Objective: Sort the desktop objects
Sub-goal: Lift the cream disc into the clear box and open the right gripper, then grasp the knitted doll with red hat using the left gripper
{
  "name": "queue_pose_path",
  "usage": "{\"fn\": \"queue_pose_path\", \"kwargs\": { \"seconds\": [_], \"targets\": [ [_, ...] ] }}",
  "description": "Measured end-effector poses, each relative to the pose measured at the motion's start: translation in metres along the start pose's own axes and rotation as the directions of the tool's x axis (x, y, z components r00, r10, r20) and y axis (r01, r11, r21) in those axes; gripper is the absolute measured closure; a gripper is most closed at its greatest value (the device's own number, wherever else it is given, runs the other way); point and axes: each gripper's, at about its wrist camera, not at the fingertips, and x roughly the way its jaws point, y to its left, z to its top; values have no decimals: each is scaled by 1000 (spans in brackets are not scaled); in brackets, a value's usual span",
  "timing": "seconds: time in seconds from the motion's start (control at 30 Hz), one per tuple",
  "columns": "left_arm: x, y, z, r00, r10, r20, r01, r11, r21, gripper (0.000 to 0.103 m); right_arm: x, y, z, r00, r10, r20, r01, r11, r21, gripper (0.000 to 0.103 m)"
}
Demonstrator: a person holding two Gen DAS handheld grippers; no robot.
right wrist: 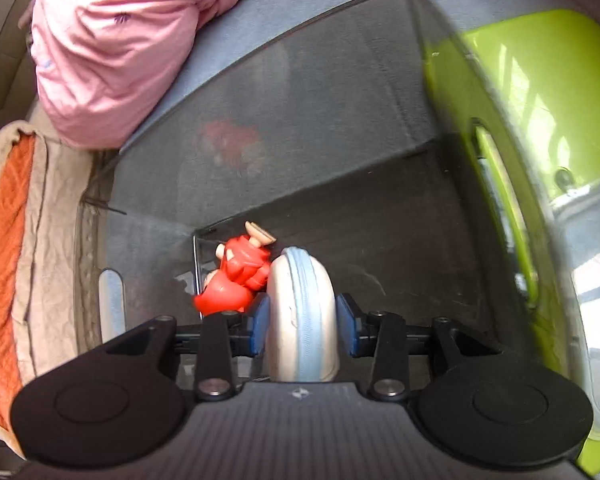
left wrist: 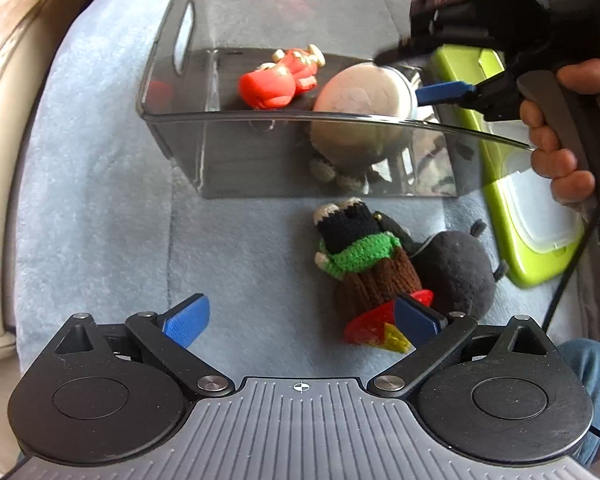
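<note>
Pouch [right wrist: 302, 316], round, zippered, soft and light, down in smoky bin [left wrist: 300, 120] beside red toy [right wrist: 240, 276]; right gripper [right wrist: 305, 322] narrow, pads loosely flanking its flat sides; left gripper [left wrist: 300, 320] wide, empty.

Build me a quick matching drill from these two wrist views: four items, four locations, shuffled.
Items:
1. red toy figure
2. round white zip pouch
3. knitted doll
4. green-rimmed lid

Locations:
A. on the blue blanket, in front of the bin
B. between the jaws of the right gripper
C. beside the bin, outside its right wall in the left wrist view
D. on the floor of the clear bin, free of any gripper

Pairs: 1-D, 2-B, 3-A, 4-C
</note>
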Motion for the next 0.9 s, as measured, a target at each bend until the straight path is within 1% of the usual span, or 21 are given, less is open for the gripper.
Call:
{"fn": "queue_pose_path", "kwargs": {
  "seconds": [0.03,0.07,0.13,0.2,0.27,0.3,0.33,0.37,0.4,0.43,0.47,0.5,0.53,0.57,0.63,0.67,0.7,0.77,0.8,0.87,0.9],
  "targets": [
    [-1,-2,0,1000,0,0,0,1000,4,2,-7,-4,-1,1000,25,11,-25,1000,9,43],
    [-1,-4,-1,1000,1,-1,-1,1000,9,2,-14,-6,-2,999,46,29,-46,999,9,40],
    [-2,-10,-2,1000,1,-3,-1,1000,18,2,-35,-8,-7,993,91,72,-90,996,-19,42],
    [-2,-16,-3,1000,4,-4,-4,1000,27,2,-62,-11,-19,983,126,132,-119,991,-62,43],
    [3,-21,-2,1000,2,-8,-2,1000,19,1,-97,-16,-35,960,173,219,-151,982,-115,42],
    [6,-23,-1,1000,0,-12,1,1000,9,1,-116,-21,-47,944,188,273,-153,978,-144,40],
    [11,-24,0,1000,-13,-19,12,1000,-16,1,-132,-29,-62,921,187,342,-136,976,-168,34],
    [17,-24,2,999,-40,-24,39,998,-52,1,-148,-36,-77,893,187,409,-117,975,-191,31],
    [22,-23,3,997,-69,-28,66,994,-90,1,-162,-44,-92,861,182,476,-90,974,-210,26],
    [28,-22,5,994,-106,-27,102,986,-130,1,-172,-55,-110,823,154,547,-39,976,-215,25],
    [34,-22,7,993,-118,-24,112,981,-161,1,-181,-65,-128,779,127,614,11,976,-216,25],
    [39,-24,8,992,-126,-22,119,975,-188,1,-189,-75,-146,730,97,676,64,976,-210,25],
    [43,-28,10,994,-103,-21,97,978,-187,1,-191,-84,-162,684,55,727,122,974,-189,25],
    [47,-35,12,997,-72,-18,68,983,-170,1,-191,-92,-175,643,19,766,163,973,-161,25],
    [55,-49,12,1000,-23,-18,21,993,-115,1,-189,-108,-200,555,-49,831,233,968,-98,23],
    [61,-55,12,999,1,-41,-5,996,-87,1,-188,-114,-207,529,-68,846,233,970,-68,21],
    [69,-61,13,998,27,-64,-31,998,-61,1,-191,-122,-210,511,-79,856,208,977,-35,18],
    [84,-70,14,989,81,-125,-85,996,-34,1,-197,-137,-208,483,-59,874,116,993,2,17],
    [89,-73,14,987,88,-136,-93,995,-27,1,-199,-144,-207,476,-54,878,75,997,20,12],
    [92,-78,15,987,100,-125,-103,994,-24,1,-195,-157,-197,524,-74,848,45,997,59,12],
    [91,-79,15,989,102,-107,-106,994,-27,1,-193,-163,-191,555,-83,828,26,996,83,12]
  ]
}}
